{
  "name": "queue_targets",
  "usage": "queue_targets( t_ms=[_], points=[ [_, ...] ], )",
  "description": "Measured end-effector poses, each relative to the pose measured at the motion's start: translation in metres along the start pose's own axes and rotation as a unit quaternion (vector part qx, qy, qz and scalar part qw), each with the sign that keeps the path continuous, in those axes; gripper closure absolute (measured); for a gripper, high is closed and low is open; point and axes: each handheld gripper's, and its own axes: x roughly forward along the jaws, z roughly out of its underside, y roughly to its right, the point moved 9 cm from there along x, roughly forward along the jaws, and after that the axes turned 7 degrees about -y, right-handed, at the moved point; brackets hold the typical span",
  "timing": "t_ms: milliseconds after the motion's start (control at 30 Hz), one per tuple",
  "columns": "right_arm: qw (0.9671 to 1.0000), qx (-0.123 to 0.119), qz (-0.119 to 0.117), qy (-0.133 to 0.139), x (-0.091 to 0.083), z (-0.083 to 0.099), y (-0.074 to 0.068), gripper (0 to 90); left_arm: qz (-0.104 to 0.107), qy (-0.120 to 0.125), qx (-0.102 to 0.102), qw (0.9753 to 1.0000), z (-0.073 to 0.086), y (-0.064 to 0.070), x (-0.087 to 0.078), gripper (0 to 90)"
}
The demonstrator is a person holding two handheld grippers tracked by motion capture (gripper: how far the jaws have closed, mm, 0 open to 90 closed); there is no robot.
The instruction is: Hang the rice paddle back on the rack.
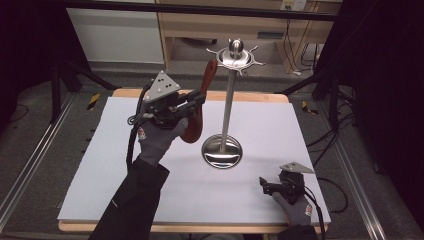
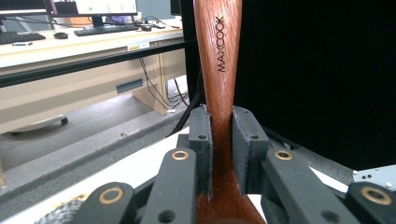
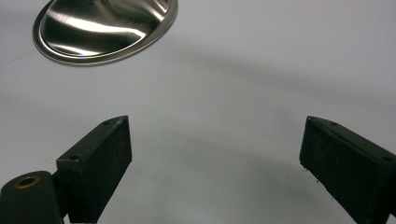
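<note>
Spoon (image 2: pixel 219 70) ends cropped; stand base (image 3: pixel 105 28) cut off.

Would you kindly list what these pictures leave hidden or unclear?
- Red-brown wooden spoon: its bowl is cut off by the left gripper view's bottom edge and partly hidden behind the left gripper in the high view.
- Silver metal hanging stand: whether its hooks have a slot is too small to tell in the high view.

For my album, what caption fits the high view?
Left gripper holds a wooden spoon beside a steel stand; right gripper rests open.
</note>
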Motion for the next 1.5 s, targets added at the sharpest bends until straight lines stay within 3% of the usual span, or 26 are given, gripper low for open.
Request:
queue_targets(
  t_ms=[600,1100,1500],
  points=[
    [1.0000,0.000,-0.001,-0.001,0.000,0.000,0.000,9.5,-0.001,-0.011,0.003,0.9999,0.000,-0.001,0.015,78.5],
    [1.0000,0.000,-0.001,-0.001,0.001,0.000,-0.001,9.0,-0.029,-0.014,0.017,0.9993,-0.001,-0.001,0.033,78.1],
    [1.0000,0.002,-0.004,0.000,0.001,0.000,-0.001,8.5,-0.028,-0.017,0.006,0.9995,-0.001,-0.002,0.038,76.6]
  ],
)
